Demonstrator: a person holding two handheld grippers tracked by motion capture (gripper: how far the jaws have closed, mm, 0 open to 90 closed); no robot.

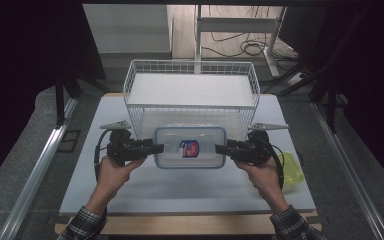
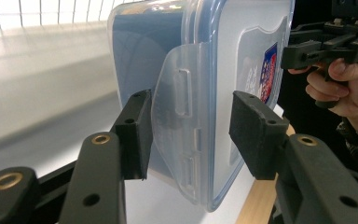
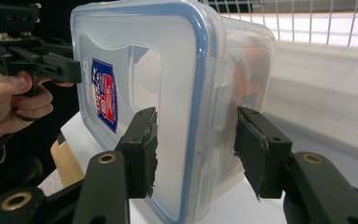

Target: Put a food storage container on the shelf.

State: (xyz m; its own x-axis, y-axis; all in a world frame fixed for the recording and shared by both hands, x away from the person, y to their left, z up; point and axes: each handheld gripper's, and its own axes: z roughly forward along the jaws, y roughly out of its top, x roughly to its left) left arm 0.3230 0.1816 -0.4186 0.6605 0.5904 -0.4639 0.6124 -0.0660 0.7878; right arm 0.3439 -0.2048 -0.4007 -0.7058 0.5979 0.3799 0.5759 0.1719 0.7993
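Observation:
A clear plastic container (image 1: 190, 147) with a blue-rimmed lid and a red and blue label hangs above the white table top (image 1: 180, 192), just in front of the wire basket. My left gripper (image 1: 157, 148) clamps its left end and my right gripper (image 1: 221, 149) clamps its right end. In the left gripper view, the black jaws of my left gripper (image 2: 191, 135) straddle the container (image 2: 205, 70) at its side latch flap. In the right gripper view, my right gripper (image 3: 196, 149) grips the lid edge and wall of the container (image 3: 168, 70).
A white wire basket (image 1: 190, 63) stands at the back of the table, directly behind the container. A yellow-green object (image 1: 291, 170) lies on the table by the right hand. Metal rails run along both sides of the table.

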